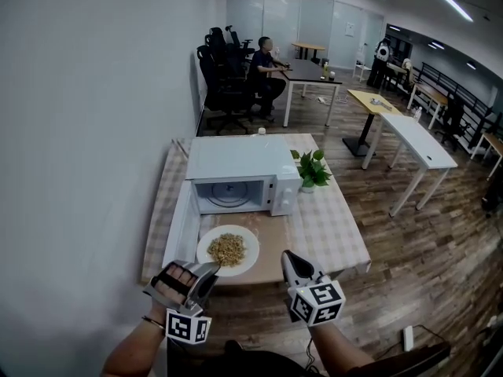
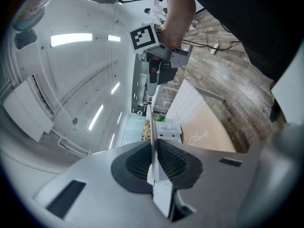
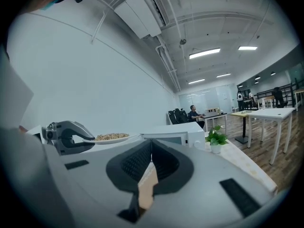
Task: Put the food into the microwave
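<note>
- The table (image 1: 346, 238) fills the middle of the head view under a checked cloth. It stands against the white wall at the left, so we work from its near edge.
- The microwave (image 1: 236, 159) sits at the far, upper end of the table with its front toward us. Its door (image 1: 182, 230) is swung out to the left of the frame, which leaves the cavity (image 1: 230, 195) open and ready for the dish.
- A brown mat (image 1: 273, 238) lies on the cloth just in front of the microwave, probably as a landing spot for hot dishes.
- The white plate (image 1: 251, 242) is at lower centre of the head view, over the mat, in line with the cavity but outside it. We cannot tell whether it rests on the mat or hangs just above it.
- The food (image 1: 228, 250), a heap of brownish grains, lies in the middle of the plate. We judge the plate is kept level so that nothing slides off.
- Our left gripper (image 1: 207, 270) is clamped on the plate's near left rim. Its own view shows the rim edge-on between the ribbed pads, a grip at the edge that keeps the jaws clear of the food.
- Our right gripper (image 1: 288, 256) hovers just right of the plate with its jaws together on nothing, free to steady the plate or the door.
- A small potted plant (image 1: 312, 170) stands right of the microwave, out of the plate's way.
</note>
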A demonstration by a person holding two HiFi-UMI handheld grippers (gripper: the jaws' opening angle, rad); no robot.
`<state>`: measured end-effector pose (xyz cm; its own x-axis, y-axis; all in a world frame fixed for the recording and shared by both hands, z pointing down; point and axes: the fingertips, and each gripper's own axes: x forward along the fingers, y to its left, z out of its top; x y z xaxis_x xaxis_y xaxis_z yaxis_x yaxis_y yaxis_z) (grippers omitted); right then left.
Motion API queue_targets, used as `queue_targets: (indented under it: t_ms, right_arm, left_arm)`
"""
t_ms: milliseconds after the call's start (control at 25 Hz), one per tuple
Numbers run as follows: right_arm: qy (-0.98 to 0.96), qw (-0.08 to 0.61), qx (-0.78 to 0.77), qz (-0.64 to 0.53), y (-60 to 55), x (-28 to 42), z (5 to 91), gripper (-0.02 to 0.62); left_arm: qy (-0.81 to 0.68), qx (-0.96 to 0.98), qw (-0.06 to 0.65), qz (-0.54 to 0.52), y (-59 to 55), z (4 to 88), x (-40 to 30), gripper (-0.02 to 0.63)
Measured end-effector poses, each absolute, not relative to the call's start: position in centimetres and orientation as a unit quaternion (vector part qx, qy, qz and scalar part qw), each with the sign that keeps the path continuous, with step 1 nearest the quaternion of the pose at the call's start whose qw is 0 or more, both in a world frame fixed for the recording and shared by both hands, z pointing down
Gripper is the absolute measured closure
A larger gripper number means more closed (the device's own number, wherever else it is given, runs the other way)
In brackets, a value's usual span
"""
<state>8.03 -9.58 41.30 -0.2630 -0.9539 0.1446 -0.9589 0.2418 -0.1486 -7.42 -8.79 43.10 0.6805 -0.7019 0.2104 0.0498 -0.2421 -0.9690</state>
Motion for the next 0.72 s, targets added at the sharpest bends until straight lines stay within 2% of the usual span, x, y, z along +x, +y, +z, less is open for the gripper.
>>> queue_targets:
  t_ms: [720]
  right_arm:
    - [-0.802,0.016,0.588,0.104,-19.7,9.0,42.8,0.586]
  left_arm:
    - [0.233,-0.715,0.553,-0.358,-16.3,44.5,-5.9,0.568]
